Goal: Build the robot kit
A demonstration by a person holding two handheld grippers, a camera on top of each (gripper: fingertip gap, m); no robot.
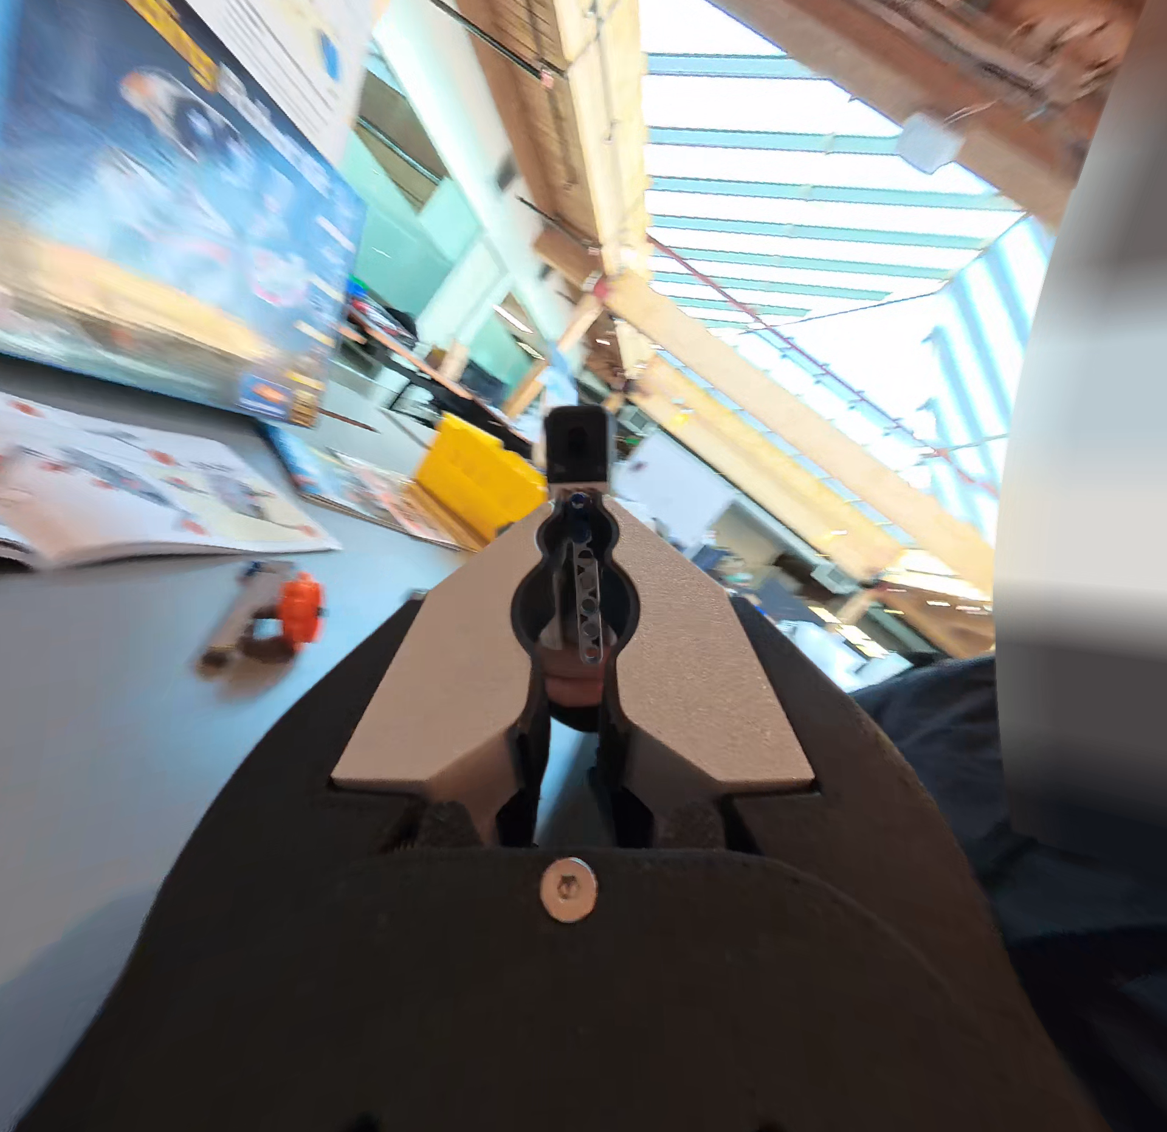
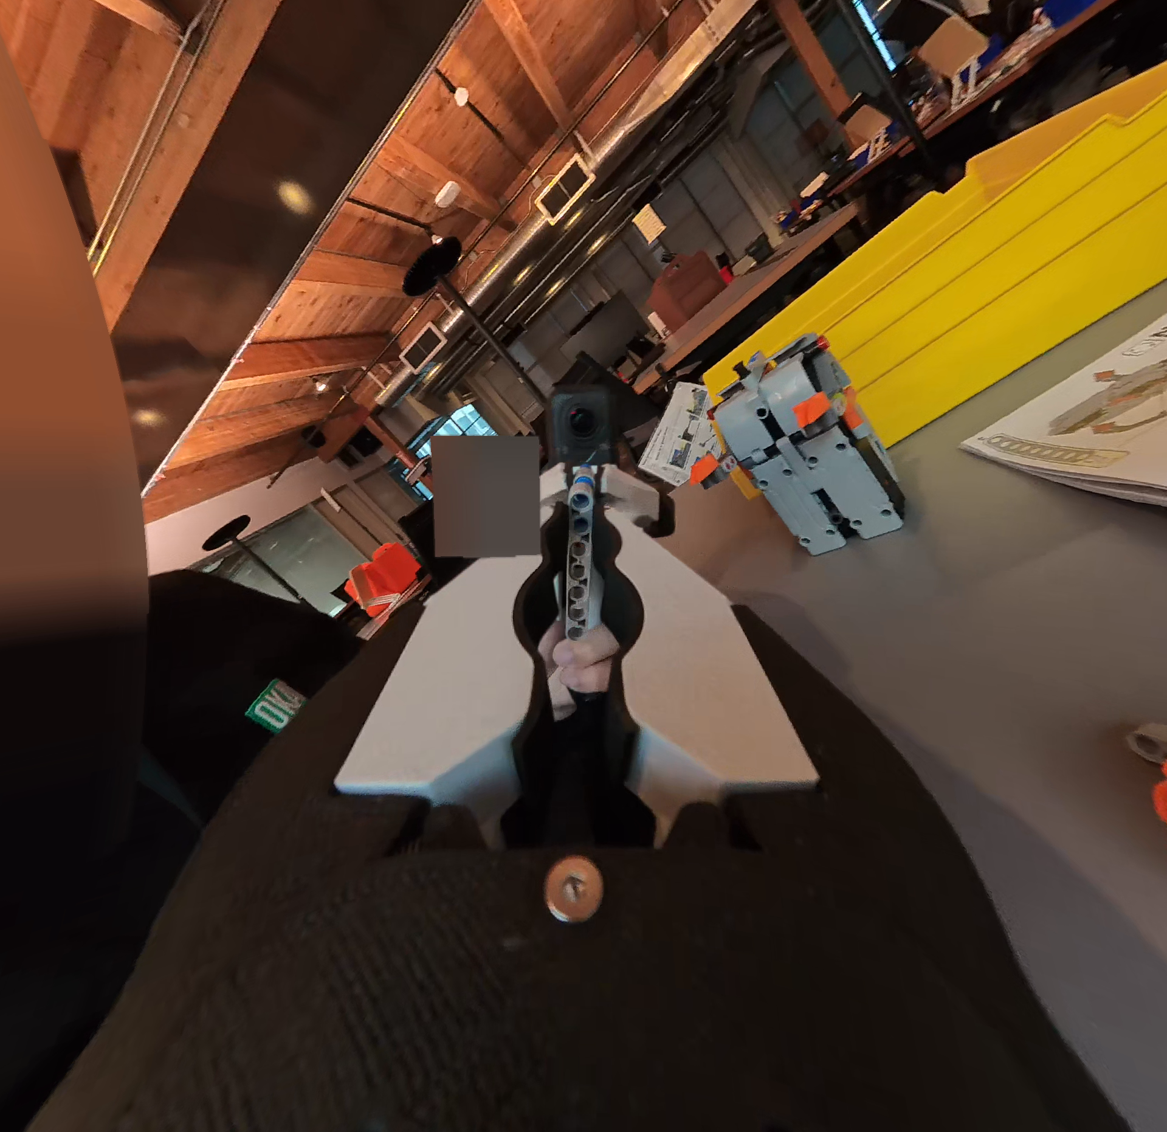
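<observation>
In the left wrist view my left gripper (image 1: 578, 515) is shut on a thin grey beam with holes (image 1: 588, 603), held on edge between the fingers, with a blue pin (image 1: 578, 501) at its far end. The right gripper's camera (image 1: 574, 445) faces it just past the tips. In the right wrist view my right gripper (image 2: 578, 492) is shut on a grey holed beam (image 2: 578, 571) with a blue pin (image 2: 584, 473) at its far end. The left gripper's camera (image 2: 581, 426) and beige fingers (image 2: 634, 501) sit right beyond. Both grippers are raised above the grey table (image 2: 947, 659), tip to tip.
A grey block build with orange parts (image 2: 814, 451) stands before stacked yellow bins (image 2: 979, 268). An open instruction booklet (image 1: 145, 489), a small build with an orange part (image 1: 271, 621) and a large blue box (image 1: 158, 217) are to the left. A hand (image 2: 578, 659) shows behind the gap.
</observation>
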